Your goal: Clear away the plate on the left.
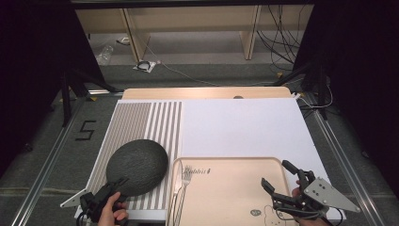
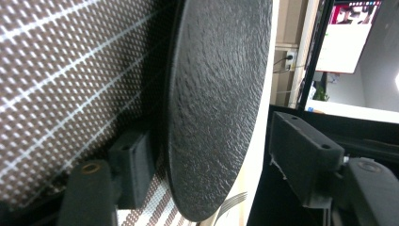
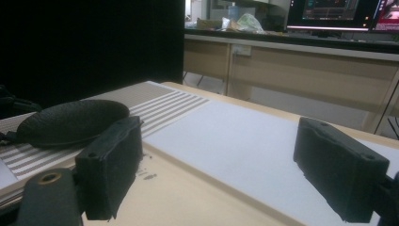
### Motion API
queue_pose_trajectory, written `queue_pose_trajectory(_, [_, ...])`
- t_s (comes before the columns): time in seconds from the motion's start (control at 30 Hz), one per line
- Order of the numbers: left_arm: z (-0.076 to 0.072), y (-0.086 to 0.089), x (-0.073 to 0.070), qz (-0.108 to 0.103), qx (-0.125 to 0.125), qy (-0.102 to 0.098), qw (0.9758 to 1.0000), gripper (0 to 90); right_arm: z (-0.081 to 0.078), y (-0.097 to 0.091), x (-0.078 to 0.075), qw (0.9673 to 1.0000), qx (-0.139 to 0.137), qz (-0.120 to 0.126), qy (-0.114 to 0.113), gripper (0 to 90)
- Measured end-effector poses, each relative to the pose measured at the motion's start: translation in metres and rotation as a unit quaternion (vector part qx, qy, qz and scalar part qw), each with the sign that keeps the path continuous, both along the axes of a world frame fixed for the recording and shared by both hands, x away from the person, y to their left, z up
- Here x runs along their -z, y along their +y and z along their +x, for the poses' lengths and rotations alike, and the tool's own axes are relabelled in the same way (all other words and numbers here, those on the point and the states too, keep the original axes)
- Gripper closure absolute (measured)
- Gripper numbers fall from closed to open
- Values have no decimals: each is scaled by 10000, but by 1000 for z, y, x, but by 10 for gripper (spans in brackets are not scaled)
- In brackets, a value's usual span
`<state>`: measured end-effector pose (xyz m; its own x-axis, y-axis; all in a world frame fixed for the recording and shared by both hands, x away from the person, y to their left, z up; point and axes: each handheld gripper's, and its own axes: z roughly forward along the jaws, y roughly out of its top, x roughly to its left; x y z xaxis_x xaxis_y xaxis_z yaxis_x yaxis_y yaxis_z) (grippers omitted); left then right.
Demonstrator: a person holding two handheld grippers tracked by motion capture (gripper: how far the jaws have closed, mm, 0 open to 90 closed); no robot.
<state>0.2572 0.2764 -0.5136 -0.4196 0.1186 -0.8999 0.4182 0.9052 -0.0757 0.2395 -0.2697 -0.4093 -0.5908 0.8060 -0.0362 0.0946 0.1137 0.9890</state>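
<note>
1. Up top, in the high view, a dark oval plate (image 1: 137,167) lies on a striped mat (image 1: 141,123) at the table's left, its near edge tilted up slightly.
2. Also there, the left gripper (image 1: 118,184) comes in from the bottom left, held by a hand (image 1: 112,213), and its jaws straddle the plate's near rim.
3. Beside the mat sits a beige tray (image 1: 235,188) with a fork (image 1: 181,190) lying along its left edge, tines toward the far side.
4. Over the tray's right part, the right gripper (image 1: 276,177) hovers with its jaws spread and nothing between them; its grey plate sticks out to the right.
5. A white board (image 1: 244,127) covers the rest of the table behind the tray.
6. Next, in the left gripper view, the plate (image 2: 216,103) stands edge-on between the two jaws.
7. One jaw sits under the plate against the mat (image 2: 70,84), close to the plate's underside; the other stands clearly apart from the top face, so the plate is not pinched.
8. Lastly, in the right gripper view, the jaws are wide apart over the tray (image 3: 188,197), gripping nothing.
9. Farther off at the left, the plate (image 3: 70,123) rests on the mat (image 3: 160,106), with the board (image 3: 244,141) stretching away toward wooden desks.
</note>
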Motion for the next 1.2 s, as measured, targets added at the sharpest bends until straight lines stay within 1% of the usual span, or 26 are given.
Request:
queue_pose_trajectory(0.07, [1,-1,1,-14,-10,-7,10000,366,0,0,0,10000,3,5,-1,169])
queue_pose_trajectory(0.23, [3,-3,2,63,-73,11,10000,430,0,0,0,10000,3,11,0,169])
queue_pose_trajectory(0.4, [3,-6,4,-4,-90,32,10000,483,0,0,0,10000,16,-16,6,169])
queue_pose_trajectory(0.5, [4,-9,5,68,-114,42,9999,511,0,0,0,10000,2,-10,-3,169])
queue_pose_trajectory(0.57, [3,-10,6,67,-195,59,9998,532,0,0,0,10000,5,-12,-5,170])
queue_pose_trajectory(0.73, [2,-12,8,61,-293,69,9995,571,1,0,0,10000,-5,-2,-22,170])
queue_pose_trajectory(0.83, [2,-12,8,68,-325,79,9994,596,-1,1,0,10000,-2,22,12,169])
queue_pose_trajectory(0.97, [1,-12,9,32,-362,116,9993,636,0,0,0,10000,2,10,-15,170])
queue_pose_trajectory(1.2, [0,-13,11,169,-355,237,9989,739,-1,1,0,10000,-5,10,16,169])
